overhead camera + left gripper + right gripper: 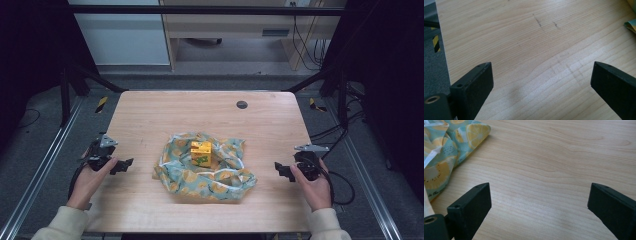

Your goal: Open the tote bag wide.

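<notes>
Both of my forearms, in pale sleeves, reach in from the near edge of the wooden table point(150, 110), one on each side of a crumpled cloth point(202, 175). My left hand point(91, 179) grips the left tool point(124, 164) to the left of the cloth, well apart from it, with the palm turned inward and the tool aimed toward the cloth. My right hand point(312, 184) mirrors it on the far side of the cloth, holding the right tool point(281, 170), which also points inward at the cloth.

The cloth is teal with a yellow lemon-slice print and lies bunched in a loose ring near the middle of the table. A small yellow box point(201, 153) with green markings stands upright in the hollow of the cloth.

In the left gripper view, my left tool point(541, 77) has its black jaws spread wide over bare wood, with nothing between them; a corner of the cloth point(631, 25) shows at the upper right. In the right gripper view, my right tool point(539, 197) is likewise spread wide and empty, with the cloth point(446, 150) at the upper left, just beyond the left jaw.

Beyond the cloth, a small dark round disc point(242, 104) sits near the table's far edge.
</notes>
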A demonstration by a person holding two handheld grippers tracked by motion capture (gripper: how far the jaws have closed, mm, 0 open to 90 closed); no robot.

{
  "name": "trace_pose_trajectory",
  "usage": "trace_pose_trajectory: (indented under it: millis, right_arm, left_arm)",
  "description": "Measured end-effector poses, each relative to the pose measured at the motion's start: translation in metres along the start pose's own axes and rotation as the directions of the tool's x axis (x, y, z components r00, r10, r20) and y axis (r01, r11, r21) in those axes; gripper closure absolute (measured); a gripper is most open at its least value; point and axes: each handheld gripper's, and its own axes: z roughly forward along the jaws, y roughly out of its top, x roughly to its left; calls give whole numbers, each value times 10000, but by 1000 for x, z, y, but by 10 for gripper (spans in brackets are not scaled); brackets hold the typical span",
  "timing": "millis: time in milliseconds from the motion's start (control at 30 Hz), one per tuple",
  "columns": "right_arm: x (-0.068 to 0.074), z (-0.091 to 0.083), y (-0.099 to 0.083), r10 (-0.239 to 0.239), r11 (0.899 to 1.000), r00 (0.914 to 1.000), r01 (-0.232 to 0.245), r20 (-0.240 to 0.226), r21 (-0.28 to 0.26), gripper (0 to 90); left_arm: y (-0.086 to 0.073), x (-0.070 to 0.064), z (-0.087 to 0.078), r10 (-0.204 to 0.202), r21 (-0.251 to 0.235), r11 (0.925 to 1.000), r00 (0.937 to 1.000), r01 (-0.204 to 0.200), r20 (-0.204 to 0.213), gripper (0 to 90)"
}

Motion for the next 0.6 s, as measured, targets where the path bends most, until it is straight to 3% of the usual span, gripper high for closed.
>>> trace_pose_trajectory:
  millis: [367, 533, 600]
  right_arm:
    - [2, 26, 7, 210, 9996, 9998, -209, -12, 166, 58]
    - [7, 33, 5, 172, 9993, 9998, -175, 92, 318, 85]
    - [12, 33, 0, -58, 9995, 10000, 56, 42, 311, 93]
  left_arm:
    - [-4, 3, 4, 177, 50, 9998, 9993, -175, -317, 38]
    - [-8, -2, 6, -48, -83, 10000, 9984, 43, -565, 50]
    - [-8, -7, 4, -97, -260, 9996, 9983, 82, -582, 51]
